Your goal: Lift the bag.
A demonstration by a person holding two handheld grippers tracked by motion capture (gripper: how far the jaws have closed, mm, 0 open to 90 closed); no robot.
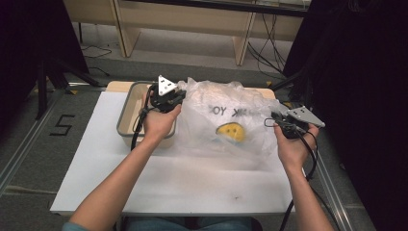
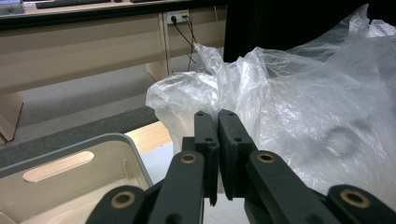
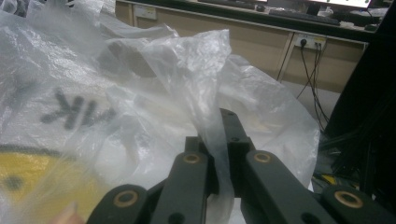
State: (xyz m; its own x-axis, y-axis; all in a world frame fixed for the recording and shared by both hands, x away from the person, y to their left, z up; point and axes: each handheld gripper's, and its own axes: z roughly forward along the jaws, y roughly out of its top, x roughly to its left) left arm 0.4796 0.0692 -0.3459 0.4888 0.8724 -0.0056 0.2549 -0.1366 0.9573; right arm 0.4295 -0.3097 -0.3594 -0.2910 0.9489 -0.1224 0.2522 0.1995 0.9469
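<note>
A crumpled clear plastic bag (image 1: 216,103) (image 2: 303,102) (image 3: 140,79) with dark lettering and a yellow smiley print (image 1: 230,131) (image 3: 32,182) lies on the white table (image 1: 192,183). My right gripper (image 1: 274,116) (image 3: 223,122) is at the bag's right edge, shut on a fold of the film that runs down between its jaws. My left gripper (image 1: 179,97) (image 2: 218,115) is at the bag's left edge, over the bin's right end. Its jaws stand barely parted, a thin slit between them and no plastic in it; the bag rises just behind them.
A beige plastic bin (image 1: 126,120) (image 2: 70,186) with a handle slot stands at the back left of the table, next to the bag. Wooden desks and cables (image 1: 269,48) are on the floor beyond. A rail runs along the table's left side.
</note>
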